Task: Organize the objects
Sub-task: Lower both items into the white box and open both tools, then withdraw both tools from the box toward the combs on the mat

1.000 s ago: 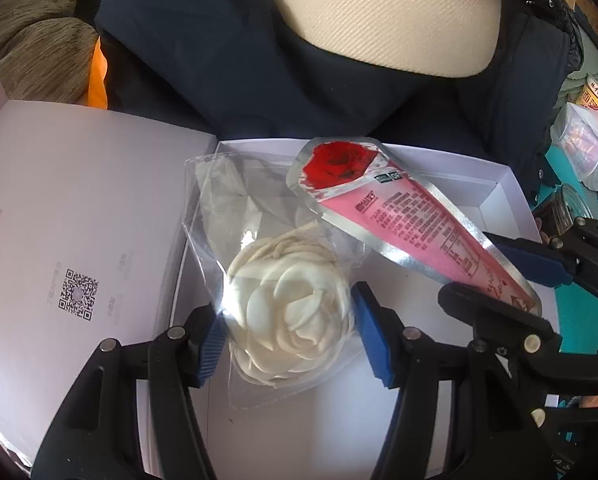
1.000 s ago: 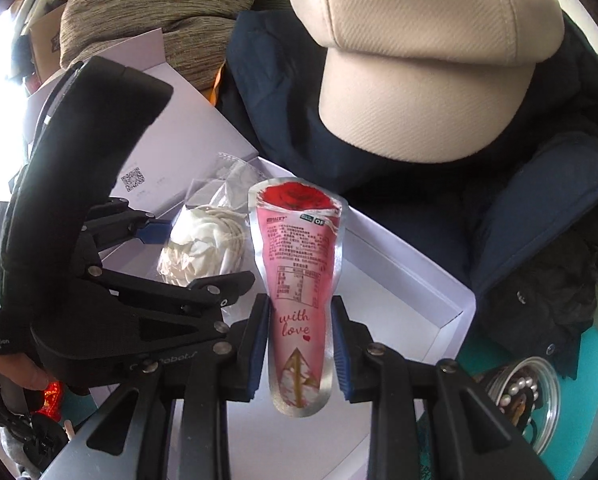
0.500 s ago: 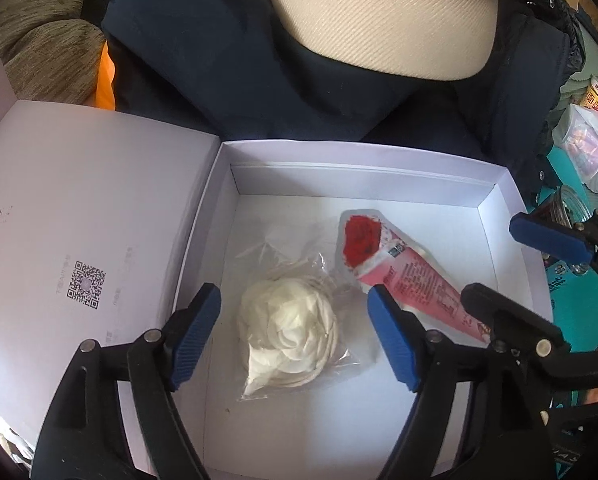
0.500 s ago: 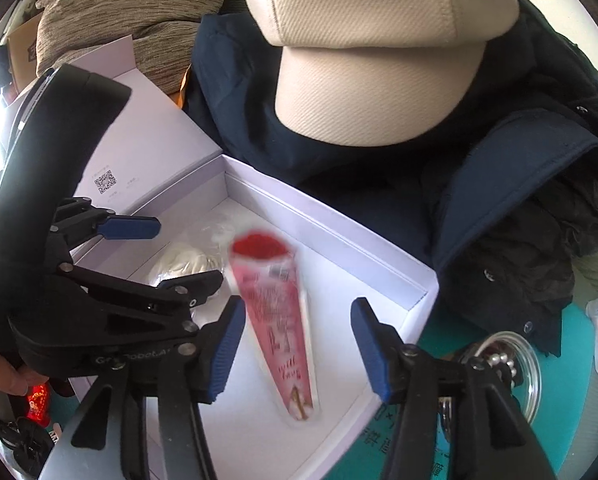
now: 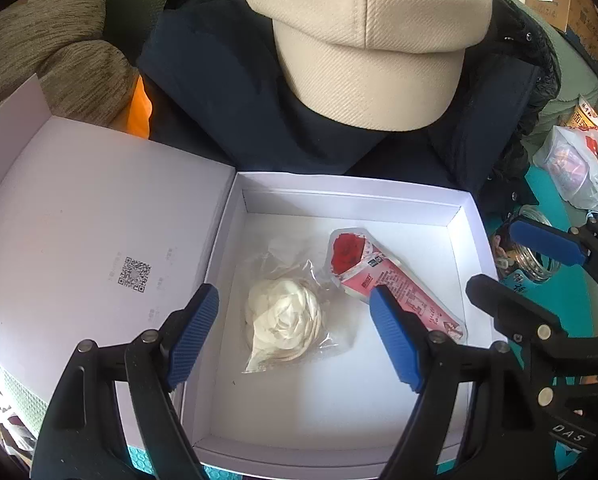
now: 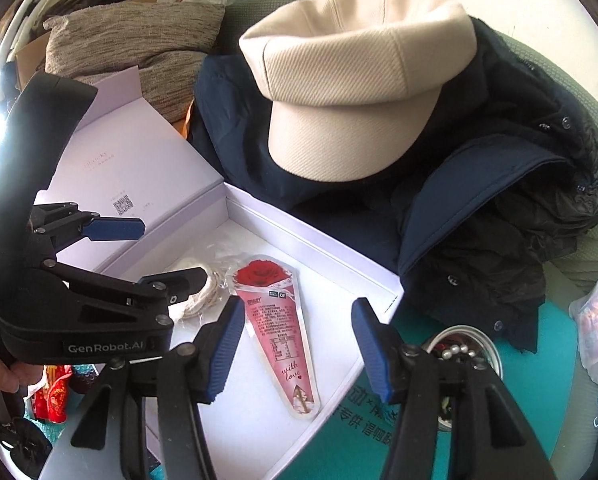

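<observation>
Two packets lie side by side on the floor of the open white gift box [image 5: 465, 216], seen from the left wrist: a bagged white fabric flower [image 5: 285, 316] and a pink rose-printed cone packet [image 5: 395, 284]. The left tool [image 5: 295, 334] hangs over the flower, spread wide and holding nothing. The box lid [image 5: 79, 216] lies flat to the left; a cream cap [image 5: 363, 40] rests on a navy jacket [image 5: 219, 80] behind.

From the right wrist, the right tool [image 6: 297, 354] hovers above the cone packet [image 6: 281, 320], equally wide apart and empty. A tin of beads [image 6: 465, 350] sits outside the box. Both placements look finished; the next move likely calls for fetching another loose item or swinging the lid shut.
</observation>
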Available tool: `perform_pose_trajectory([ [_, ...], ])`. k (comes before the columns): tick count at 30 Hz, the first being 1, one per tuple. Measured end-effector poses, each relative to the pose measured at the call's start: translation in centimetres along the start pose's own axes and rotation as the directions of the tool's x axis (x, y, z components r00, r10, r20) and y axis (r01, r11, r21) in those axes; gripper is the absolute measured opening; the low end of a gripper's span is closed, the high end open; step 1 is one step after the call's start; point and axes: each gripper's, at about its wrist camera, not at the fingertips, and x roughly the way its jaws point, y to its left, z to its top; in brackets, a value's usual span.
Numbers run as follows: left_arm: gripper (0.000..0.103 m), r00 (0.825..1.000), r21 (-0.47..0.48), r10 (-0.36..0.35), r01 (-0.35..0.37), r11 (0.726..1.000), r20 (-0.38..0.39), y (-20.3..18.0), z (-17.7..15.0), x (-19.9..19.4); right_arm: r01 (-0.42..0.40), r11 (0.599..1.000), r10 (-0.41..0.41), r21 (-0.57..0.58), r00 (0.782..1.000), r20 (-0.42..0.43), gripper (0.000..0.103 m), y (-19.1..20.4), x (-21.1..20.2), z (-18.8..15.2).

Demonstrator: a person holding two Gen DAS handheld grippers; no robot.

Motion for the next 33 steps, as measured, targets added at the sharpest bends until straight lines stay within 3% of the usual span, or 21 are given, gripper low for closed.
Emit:
perform_pose_trajectory([
  [9, 0.077, 0.998, -0.011, 0.015, -0.014, 1.0, 0.057, -0.6, -2.3, -9.8, 0.0, 1.0, 0.0, -0.007, 0.998, 0.069, 0.056, 0.6, -4.0, 0.2],
  [25, 0.077, 0.986, -0.014, 0.045, -0.043, 0.999, 0.16, -0.6, -4.4, -18.7, -0.005, 1.0, 0.009, -0.027, 0.989, 0.148, 0.056, 2.8, -10.7, 0.1],
  [33, 0.077, 0.986, -0.032, 0.067, -0.063, 0.997, 0.153, -0.5, -6.7, -21.0, -0.027, 0.999, 0.035, -0.046, 0.985, 0.167, 0.057, 4.1, -13.0, -1.2],
])
